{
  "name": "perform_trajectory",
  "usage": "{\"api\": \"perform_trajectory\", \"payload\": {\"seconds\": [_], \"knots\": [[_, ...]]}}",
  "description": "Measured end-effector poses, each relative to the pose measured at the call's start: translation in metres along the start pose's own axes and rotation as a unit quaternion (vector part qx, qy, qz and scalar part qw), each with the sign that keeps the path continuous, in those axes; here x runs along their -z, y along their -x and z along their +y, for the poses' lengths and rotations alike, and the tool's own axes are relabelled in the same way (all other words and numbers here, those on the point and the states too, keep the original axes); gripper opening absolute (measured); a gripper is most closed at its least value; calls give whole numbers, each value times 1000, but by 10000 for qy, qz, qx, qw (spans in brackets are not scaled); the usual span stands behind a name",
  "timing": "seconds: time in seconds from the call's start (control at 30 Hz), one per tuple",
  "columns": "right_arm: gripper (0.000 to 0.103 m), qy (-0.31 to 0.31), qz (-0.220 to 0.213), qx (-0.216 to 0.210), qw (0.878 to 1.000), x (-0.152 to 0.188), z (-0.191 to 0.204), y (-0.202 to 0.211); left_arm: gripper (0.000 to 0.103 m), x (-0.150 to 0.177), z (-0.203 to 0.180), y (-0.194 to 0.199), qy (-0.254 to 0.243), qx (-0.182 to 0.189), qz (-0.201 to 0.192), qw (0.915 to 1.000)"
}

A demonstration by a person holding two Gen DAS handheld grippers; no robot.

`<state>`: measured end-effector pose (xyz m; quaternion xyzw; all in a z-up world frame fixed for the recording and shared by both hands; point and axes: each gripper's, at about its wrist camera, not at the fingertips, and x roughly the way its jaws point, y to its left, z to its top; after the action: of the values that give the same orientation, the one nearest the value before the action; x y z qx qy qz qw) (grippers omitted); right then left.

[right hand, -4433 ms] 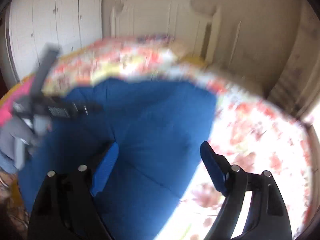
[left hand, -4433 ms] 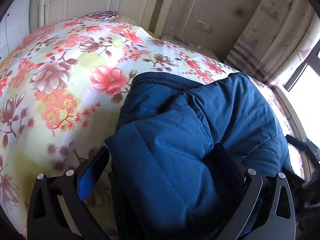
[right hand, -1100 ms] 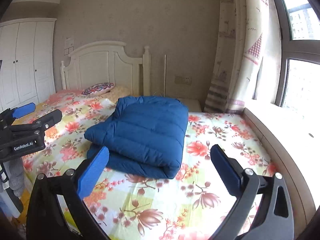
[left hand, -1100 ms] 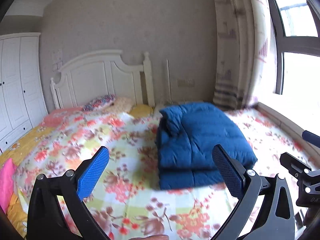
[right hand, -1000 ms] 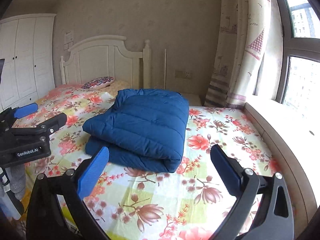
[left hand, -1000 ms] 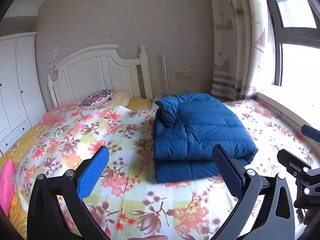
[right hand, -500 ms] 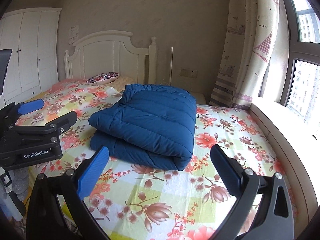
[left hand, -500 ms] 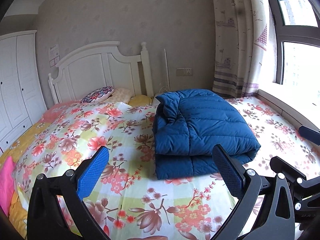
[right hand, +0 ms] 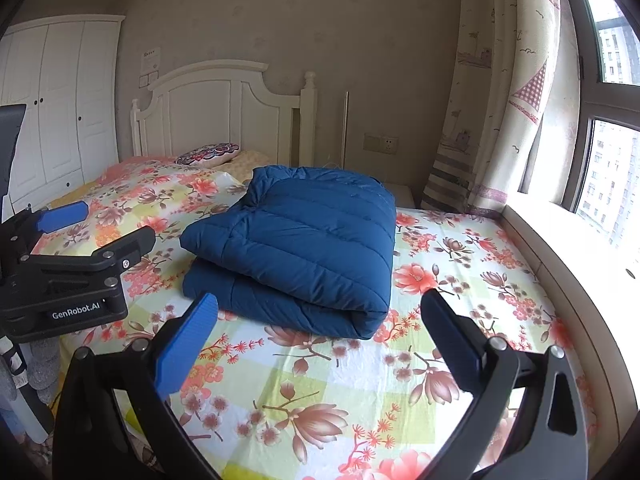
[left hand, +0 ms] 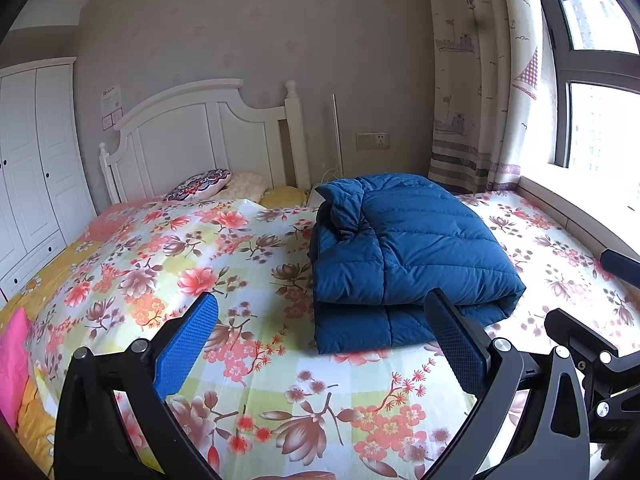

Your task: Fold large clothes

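Left wrist: folded blue jacket (left hand: 404, 248)

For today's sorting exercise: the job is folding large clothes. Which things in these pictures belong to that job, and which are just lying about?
Part of the job:
blue padded jacket, folded on the bed
left claw, open
right claw, open

Just lying about:
flowered sheet
patterned pillow
white headboard
wardrobe
curtain
window

Plain dark-blue jacket (left hand: 404, 248) on a pink-and-coral floral, yellow-checked bedsheet (left hand: 256, 380)
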<state>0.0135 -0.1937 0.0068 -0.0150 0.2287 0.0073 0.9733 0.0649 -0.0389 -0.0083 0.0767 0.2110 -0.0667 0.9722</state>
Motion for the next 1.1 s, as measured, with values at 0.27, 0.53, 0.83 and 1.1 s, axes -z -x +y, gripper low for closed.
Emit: {"api": "perform_trajectory", "payload": {"seconds": [0.27,0.53,0.83,1.1], "knots": [[101,8,-22,-7,10000,-1,3,2,99,0,0,2,9,-17,-28,10000],[101,0,-8,-10,10000,-1,4,1,99,0,0,3,6,-24,-31,10000],[101,7,-10,-16,10000,-1,4,1,99,0,0,3,-2,-26,-31,10000],[101,12,-26,-19,10000,0,4,2,99,0,0,3,-11,-34,-33,10000]]}}
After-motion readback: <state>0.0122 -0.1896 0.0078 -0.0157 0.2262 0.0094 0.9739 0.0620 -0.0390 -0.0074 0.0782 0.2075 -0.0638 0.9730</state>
